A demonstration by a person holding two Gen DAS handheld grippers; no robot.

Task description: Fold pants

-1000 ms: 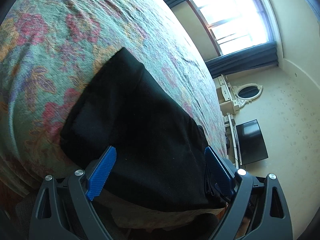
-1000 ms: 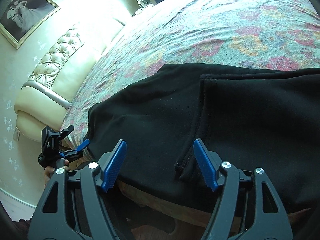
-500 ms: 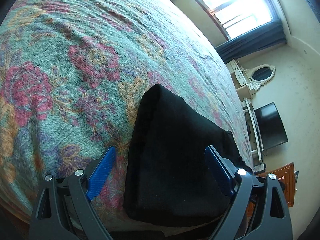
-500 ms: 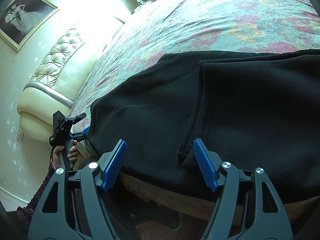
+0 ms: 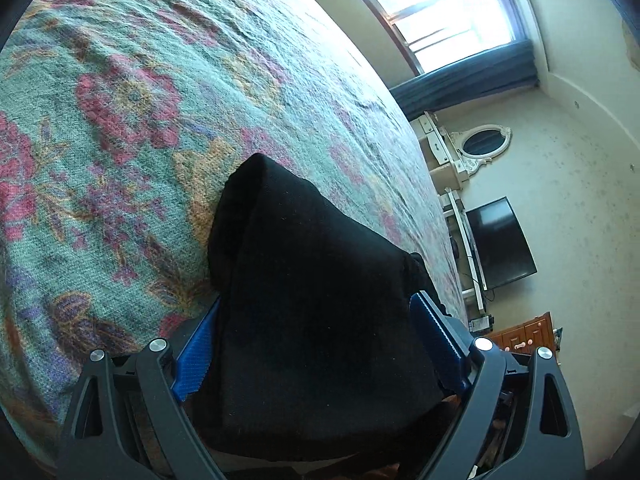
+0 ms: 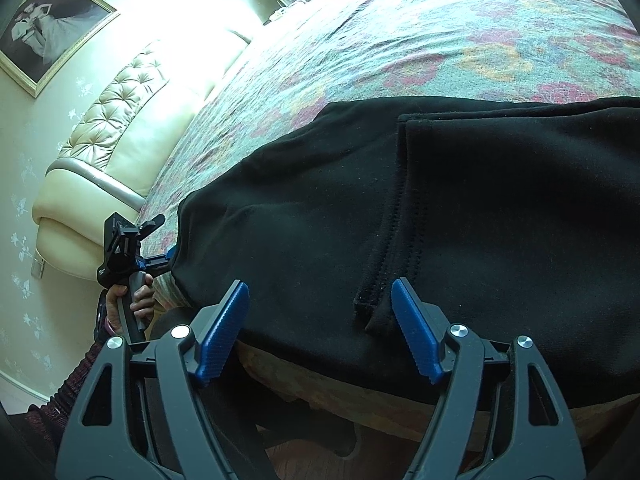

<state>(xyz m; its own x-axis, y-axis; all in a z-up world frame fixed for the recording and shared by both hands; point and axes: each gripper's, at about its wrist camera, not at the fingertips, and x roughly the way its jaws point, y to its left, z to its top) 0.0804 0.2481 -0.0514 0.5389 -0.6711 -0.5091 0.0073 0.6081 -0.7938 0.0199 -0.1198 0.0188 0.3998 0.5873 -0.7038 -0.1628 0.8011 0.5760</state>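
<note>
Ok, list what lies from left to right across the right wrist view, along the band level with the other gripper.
Cream headboard → left gripper in the person's hand → black pants → the pants' stitched hem edge

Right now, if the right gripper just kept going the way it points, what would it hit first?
Most likely the black pants lying on the bed: the right gripper is open and aims down at their near edge. Depth is hard to judge.
</note>
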